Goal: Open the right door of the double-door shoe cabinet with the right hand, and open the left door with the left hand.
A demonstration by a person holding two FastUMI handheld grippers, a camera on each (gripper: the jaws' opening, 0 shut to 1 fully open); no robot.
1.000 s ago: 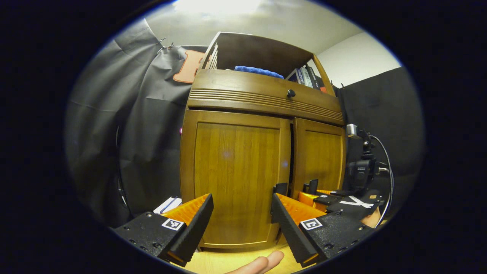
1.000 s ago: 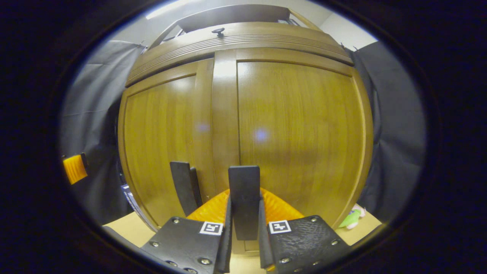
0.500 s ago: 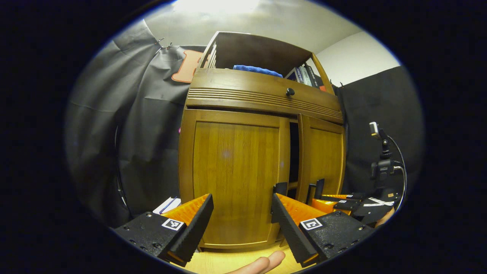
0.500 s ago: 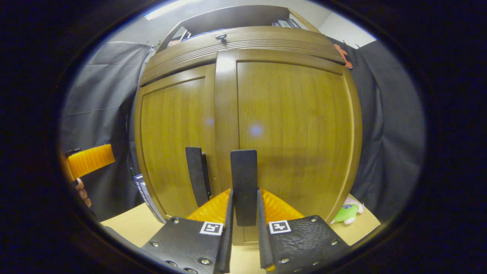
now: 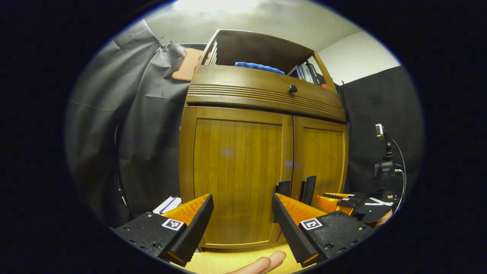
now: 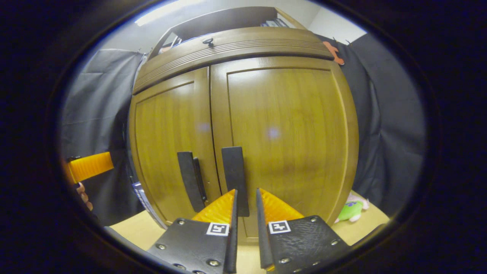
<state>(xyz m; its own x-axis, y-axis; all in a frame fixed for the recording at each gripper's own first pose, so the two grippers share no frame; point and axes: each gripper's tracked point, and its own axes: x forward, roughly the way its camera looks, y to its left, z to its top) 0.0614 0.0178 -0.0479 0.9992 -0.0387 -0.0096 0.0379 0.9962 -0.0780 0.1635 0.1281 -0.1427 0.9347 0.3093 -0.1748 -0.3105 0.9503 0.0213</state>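
The wooden shoe cabinet fills the middle of both views, with its left door (image 5: 236, 171) and right door (image 5: 323, 160) both flush and closed. Two dark upright handles flank the centre seam: the left door handle (image 5: 282, 188) and the right door handle (image 5: 309, 187). My left gripper (image 5: 241, 198) is open in front of the left door, a short way back. In the right gripper view my right gripper (image 6: 246, 192) is shut to a thin slit just before the right door handle (image 6: 233, 167), not pressing on it. The left door handle (image 6: 189, 179) stands beside it.
A drawer with a round knob (image 5: 292, 89) runs above the doors, and the shelf on top holds a blue cloth (image 5: 258, 67) and books (image 5: 306, 73). A camera on a stand (image 5: 384, 167) is at the right. A green toy (image 6: 350, 213) lies on the floor by the cabinet's right side.
The right door was pulled ajar half a second ago and is now closed again. The handle has slid out of my right gripper's fingers, which have drawn back. My left gripper held still.
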